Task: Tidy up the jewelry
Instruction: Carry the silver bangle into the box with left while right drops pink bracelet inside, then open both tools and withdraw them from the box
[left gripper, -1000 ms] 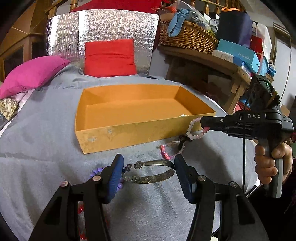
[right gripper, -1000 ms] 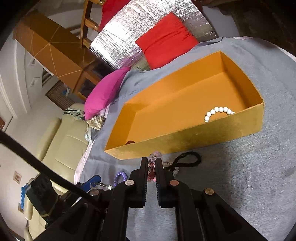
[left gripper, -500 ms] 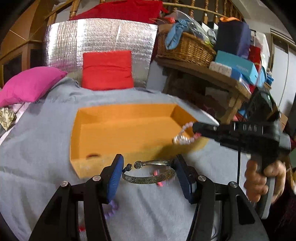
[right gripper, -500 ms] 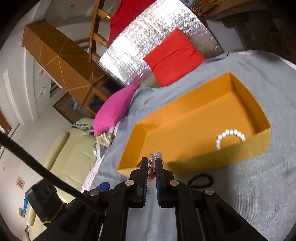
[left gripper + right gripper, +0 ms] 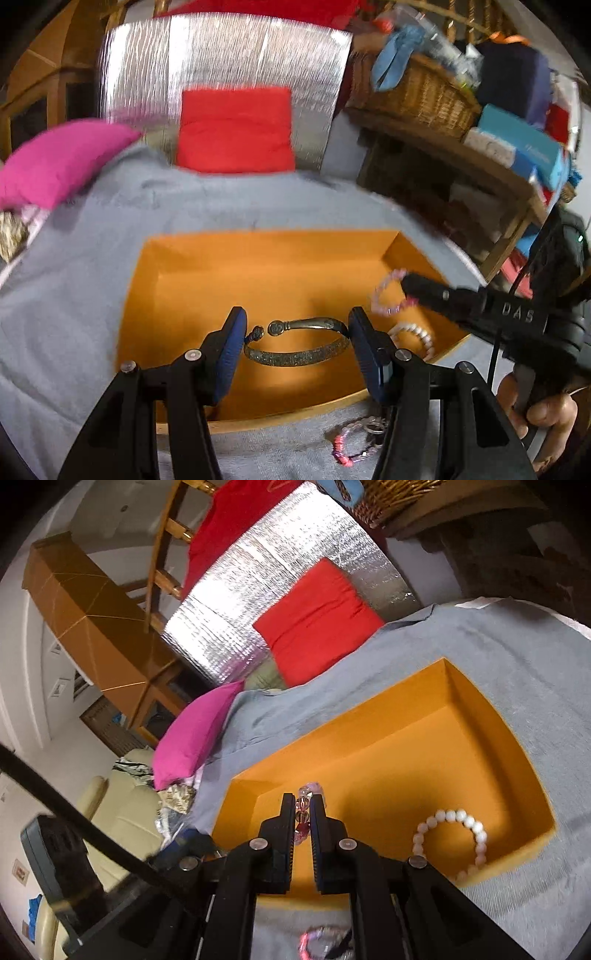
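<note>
Overhead, left gripper point(image 5: 297, 341) clamps bangle point(image 5: 295, 343), right gripper point(image 5: 303, 818) clamps pink bracelet point(image 5: 303, 814), above grey bedspread point(image 5: 74, 295).

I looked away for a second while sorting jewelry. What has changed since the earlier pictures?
Both grippers carried their loads from above the grey cloth to over the orange box: the left gripper with the metal bangle, the right gripper with the pink bead bracelet. Nothing was released. The white bead bracelet stays in the box, and a pink bracelet stays on the cloth.
</note>
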`<state>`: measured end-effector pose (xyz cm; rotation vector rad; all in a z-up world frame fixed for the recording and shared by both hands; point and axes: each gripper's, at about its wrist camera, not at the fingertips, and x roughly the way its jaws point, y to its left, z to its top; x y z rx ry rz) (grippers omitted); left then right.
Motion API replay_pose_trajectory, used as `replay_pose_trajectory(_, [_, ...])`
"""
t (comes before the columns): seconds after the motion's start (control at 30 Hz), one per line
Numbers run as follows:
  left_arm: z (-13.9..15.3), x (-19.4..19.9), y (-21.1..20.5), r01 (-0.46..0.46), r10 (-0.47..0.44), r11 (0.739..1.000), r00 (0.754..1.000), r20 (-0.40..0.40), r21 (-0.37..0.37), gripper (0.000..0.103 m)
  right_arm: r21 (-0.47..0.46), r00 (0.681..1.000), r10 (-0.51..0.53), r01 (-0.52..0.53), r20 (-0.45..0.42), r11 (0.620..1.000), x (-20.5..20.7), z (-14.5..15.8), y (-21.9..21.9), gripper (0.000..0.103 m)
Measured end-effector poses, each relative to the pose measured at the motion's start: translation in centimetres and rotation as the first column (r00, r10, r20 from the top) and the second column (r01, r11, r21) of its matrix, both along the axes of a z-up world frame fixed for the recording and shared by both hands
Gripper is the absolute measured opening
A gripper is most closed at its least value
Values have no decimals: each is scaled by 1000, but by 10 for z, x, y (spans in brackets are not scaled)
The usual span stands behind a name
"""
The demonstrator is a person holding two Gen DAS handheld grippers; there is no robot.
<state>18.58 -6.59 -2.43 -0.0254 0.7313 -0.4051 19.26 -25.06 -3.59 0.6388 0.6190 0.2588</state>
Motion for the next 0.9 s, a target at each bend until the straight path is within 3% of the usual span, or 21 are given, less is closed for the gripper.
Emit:
replay_pose_trajectory(0.2, [-15,26,-2,-20,19,1000,999,-51,-2,59,-8,994,-16,15,-104,1000,35,-27,0,9])
replay_pose_trajectory(0.43, [-32,46,-8,-50,52,999,993,-109,18,59,-32,987,-34,30,-158,999,55,-41,3,9])
replay_pose_trajectory(0.63, [-31,48,-14,-58,64,996,992,-106,64,59,-30,979,-76,71,-189,997,61,-42,0,10])
replay_pose_trajectory(0.7, [-28,44,-15,-59,66,995,994,-86,85,60,-28,980,-83,79,-182,996,59,-39,-3,14])
replay_pose_trajectory(0.77, [-23,39,-16,-61,68,993,995,-69,100,60,-27,980,-108,105,-168,994,54,-34,-7,33])
replay_pose_trajectory(0.83, [-17,33,-15,-65,70,991,997,-43,116,63,-13,982,-126,126,-141,992,47,-27,-14,39])
replay_pose_trajectory(0.9, [-10,24,-13,-72,73,988,997,-2,139,64,-13,985,-135,134,-110,991,38,-17,-19,39])
